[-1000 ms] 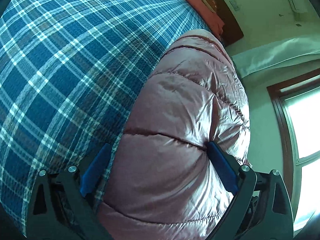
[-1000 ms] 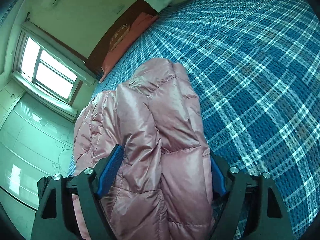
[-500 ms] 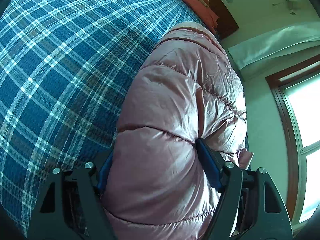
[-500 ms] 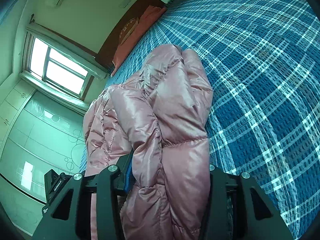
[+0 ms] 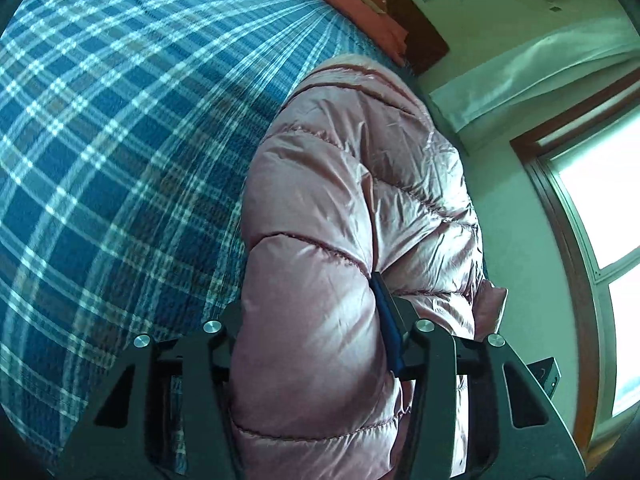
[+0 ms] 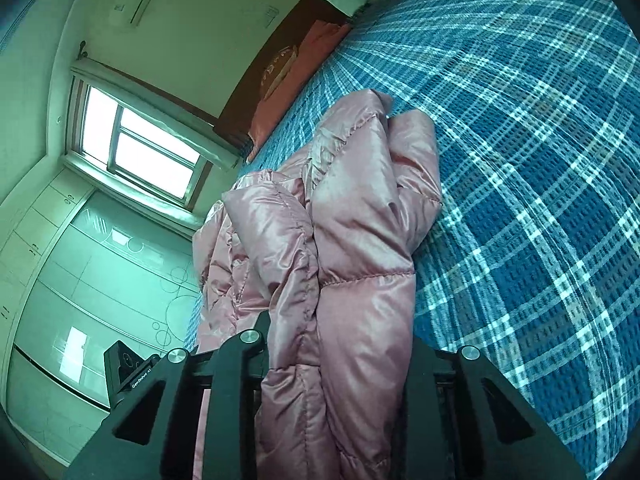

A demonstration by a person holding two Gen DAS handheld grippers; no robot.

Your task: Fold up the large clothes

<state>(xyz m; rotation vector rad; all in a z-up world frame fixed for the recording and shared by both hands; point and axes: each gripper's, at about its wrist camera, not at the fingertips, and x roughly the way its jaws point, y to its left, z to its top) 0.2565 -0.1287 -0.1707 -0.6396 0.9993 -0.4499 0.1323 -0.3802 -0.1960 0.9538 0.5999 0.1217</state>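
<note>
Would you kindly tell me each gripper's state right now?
Left gripper: just closed on the shiny pink quilted puffer jacket.
Right gripper: just closed on the same jacket.

Two matte black grippers, one per wrist view, filling the lower part of each frame. Left gripper (image 5: 310,320): angular black finger arms with triangular cut-outs, round silver screw heads near the tops, a strip of blue pad (image 5: 387,320) lining the right-hand finger. Right gripper (image 6: 338,340): same black linkage, same silver screws, no blue showing. A small black camera block at lower left there, with white lettering too small to read in full.
</note>
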